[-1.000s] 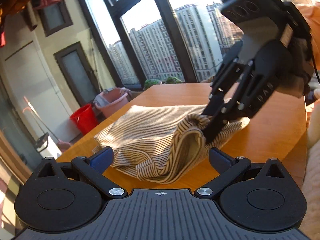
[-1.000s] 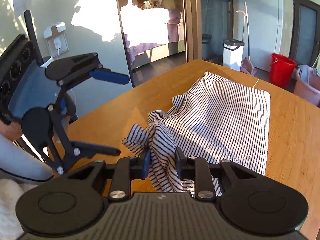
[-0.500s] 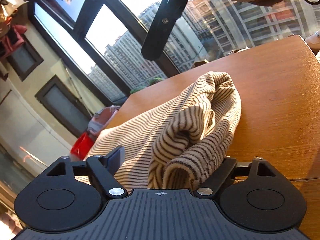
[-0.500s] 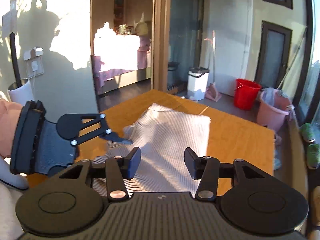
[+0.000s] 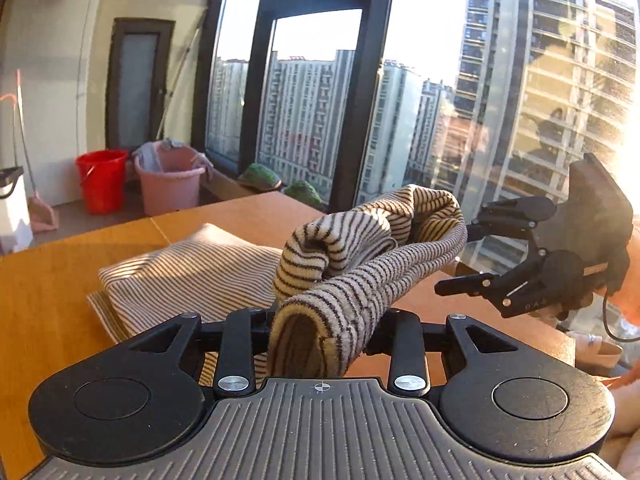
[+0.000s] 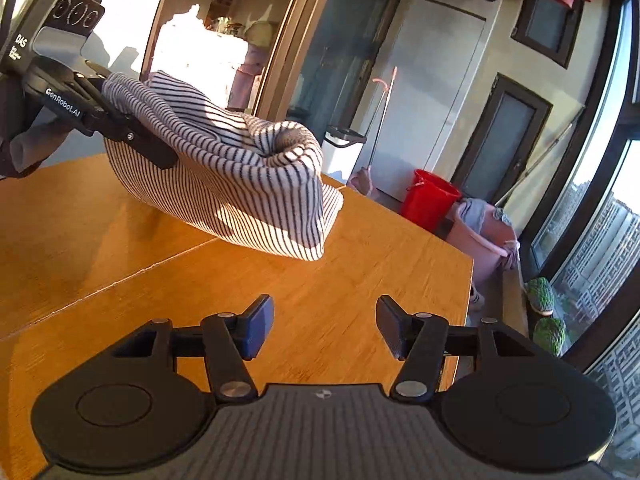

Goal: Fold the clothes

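Left gripper [image 5: 316,332] has just closed on a bunched end of the striped garment [image 5: 208,276], lifting it off the wooden table [image 6: 280,280] while the rest trails away flat toward the window; right gripper [image 6: 325,328], just opened and empty, sits beside it over bare wood, so the left is nearer.

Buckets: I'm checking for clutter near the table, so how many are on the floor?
2. A red bucket by the wall and a pink bucket beside it, nearer the window. Others may be hidden.
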Motion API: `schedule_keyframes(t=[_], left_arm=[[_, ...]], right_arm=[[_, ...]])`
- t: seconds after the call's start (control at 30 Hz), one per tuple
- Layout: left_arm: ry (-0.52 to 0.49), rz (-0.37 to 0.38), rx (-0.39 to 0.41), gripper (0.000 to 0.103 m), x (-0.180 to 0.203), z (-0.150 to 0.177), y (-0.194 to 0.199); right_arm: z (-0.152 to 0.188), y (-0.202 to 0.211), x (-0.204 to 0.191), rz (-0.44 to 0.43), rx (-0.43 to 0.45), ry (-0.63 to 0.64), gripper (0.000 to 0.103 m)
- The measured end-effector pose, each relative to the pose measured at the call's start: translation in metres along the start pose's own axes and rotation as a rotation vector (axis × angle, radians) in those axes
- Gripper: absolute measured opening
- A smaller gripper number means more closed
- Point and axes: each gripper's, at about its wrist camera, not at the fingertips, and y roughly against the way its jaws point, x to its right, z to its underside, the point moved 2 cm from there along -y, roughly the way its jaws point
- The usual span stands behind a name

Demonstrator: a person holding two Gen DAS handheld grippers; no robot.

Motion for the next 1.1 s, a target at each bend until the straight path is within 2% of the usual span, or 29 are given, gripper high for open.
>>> schedule_keyframes(t=[0.07,0.17,0.2,0.23,0.33,0.4,0.47,0.57,0.6,0.7,0.77,0.93,1.03,1.1], left_arm=[[0.003,-0.007,-0.016,0.038,-0.004,0.002,-0.001],[0.010,-0.012,-0.035,0.039,-0.007,0.007,-0.001],[0.013,-0.014,-0.042,0.039,-0.008,0.009,-0.001],[0.004,-0.009,-0.053,0.038,-0.005,0.012,0.000],[-0.035,0.012,-0.092,0.038,0.008,0.021,0.007],[-0.067,0.031,-0.120,0.039,0.019,0.027,0.015],[-0.042,0.091,-0.125,0.038,0.026,0.029,0.030],[-0.001,0.210,-0.085,0.039,0.040,0.022,0.056],[0.013,0.249,-0.071,0.039,0.044,0.020,0.065],[0.035,0.302,-0.022,0.042,0.050,0.007,0.079],[0.042,0.292,-0.008,0.043,0.046,0.002,0.075],[0.132,0.221,-0.026,0.043,0.012,0.002,0.044],[0.228,0.165,-0.007,0.044,-0.018,0.004,0.032],[0.305,0.118,0.006,0.049,-0.045,0.002,0.023]], right_arm=[[-0.013,-0.010,-0.012,-0.002,0.055,0.052,0.057],[-0.030,-0.031,-0.023,-0.042,0.082,0.076,0.056],[-0.033,-0.036,-0.026,-0.061,0.085,0.071,0.039],[-0.036,-0.039,-0.029,-0.077,0.087,0.064,0.030],[-0.039,-0.026,-0.041,-0.126,0.076,0.079,0.021],[-0.042,-0.013,-0.047,-0.170,0.055,0.072,0.019],[-0.045,0.006,-0.046,-0.231,0.018,0.019,0.018],[-0.054,0.036,-0.026,-0.322,-0.012,-0.125,0.018],[-0.056,0.045,-0.016,-0.347,-0.008,-0.183,0.018],[-0.060,0.061,0.013,-0.398,0.016,-0.337,0.018],[-0.062,0.055,0.025,-0.396,0.030,-0.384,0.018],[-0.066,0.000,0.044,-0.362,0.026,-0.450,0.018],[-0.070,-0.039,0.053,-0.338,0.020,-0.474,0.018],[-0.069,-0.071,0.056,-0.321,-0.003,-0.504,0.017]])
